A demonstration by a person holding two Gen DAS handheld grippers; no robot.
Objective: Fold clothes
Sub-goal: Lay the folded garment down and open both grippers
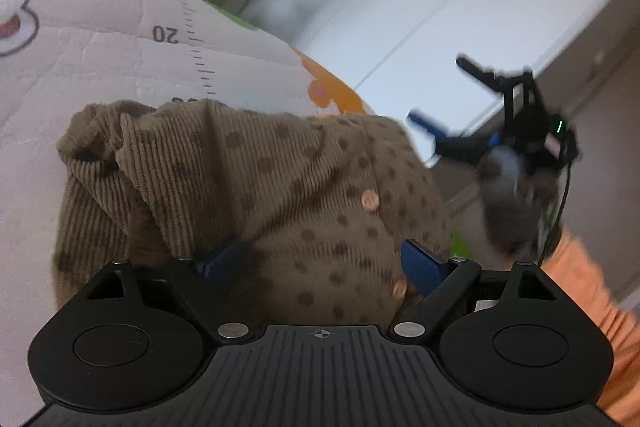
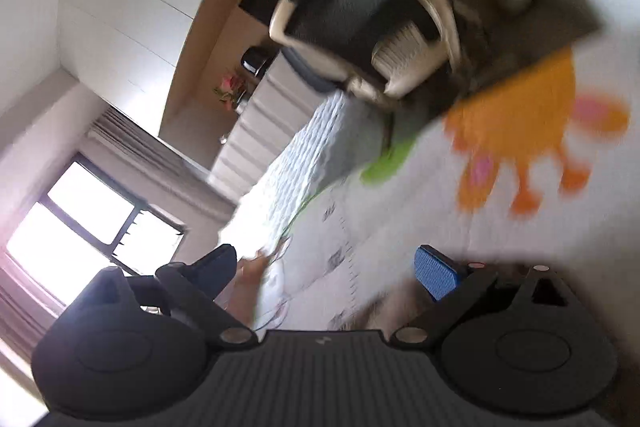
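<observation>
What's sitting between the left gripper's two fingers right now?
In the left wrist view, the brown dotted corduroy garment fills the gap of the left gripper, whose jaws stand wide.

The cardigan [image 1: 256, 195] is brown ribbed corduroy-like cloth, matt; quilted play mat [image 1: 100, 67] at ten o'clock; left claw [image 1: 320, 263] matt black plastic.

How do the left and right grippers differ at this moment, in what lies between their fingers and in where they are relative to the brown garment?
The left gripper has the brown garment bunched between its fingers, which are half hidden by the cloth; the right gripper has nothing between its fingers. The left sits low, right at the garment on the mat; the right is lifted clear beside it, seen blurred from the left wrist view. Both have blue pads and stand wide open.
</observation>
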